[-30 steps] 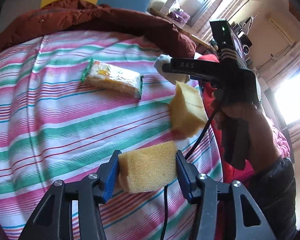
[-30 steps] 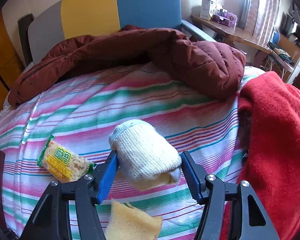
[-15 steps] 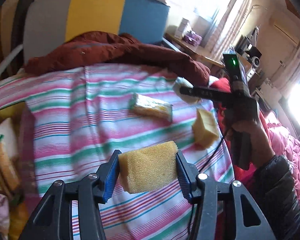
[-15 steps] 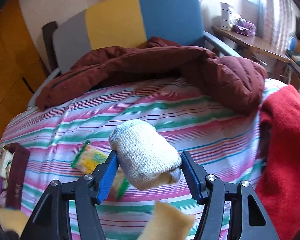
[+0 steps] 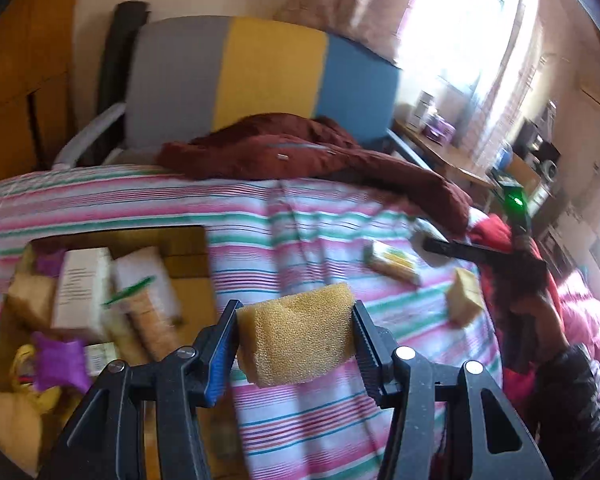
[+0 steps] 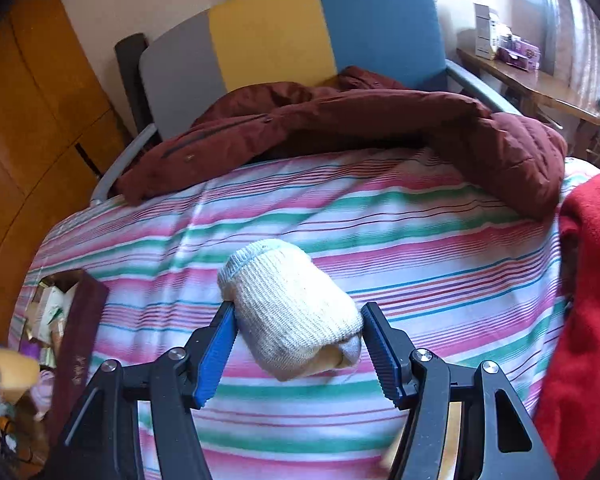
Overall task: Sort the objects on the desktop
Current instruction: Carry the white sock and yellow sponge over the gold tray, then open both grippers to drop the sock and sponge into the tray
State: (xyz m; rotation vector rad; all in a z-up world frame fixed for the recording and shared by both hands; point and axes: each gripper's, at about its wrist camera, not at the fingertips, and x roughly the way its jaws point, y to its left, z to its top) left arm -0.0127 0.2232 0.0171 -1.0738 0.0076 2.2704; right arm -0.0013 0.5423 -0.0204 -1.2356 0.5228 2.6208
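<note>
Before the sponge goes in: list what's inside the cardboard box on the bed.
The cardboard box holds a white carton, a wrapped packet, a purple item and yellow cloth. Anything underneath is covered; motion blur hides labels.

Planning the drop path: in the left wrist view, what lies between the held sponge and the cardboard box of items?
Left wrist view: only striped bedsheet shows between the sponge in the left gripper and the box; nothing else lies there.

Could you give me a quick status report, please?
Left gripper shut on sponge. Right gripper shut on sock. Box ahead-left, path clear.
</note>
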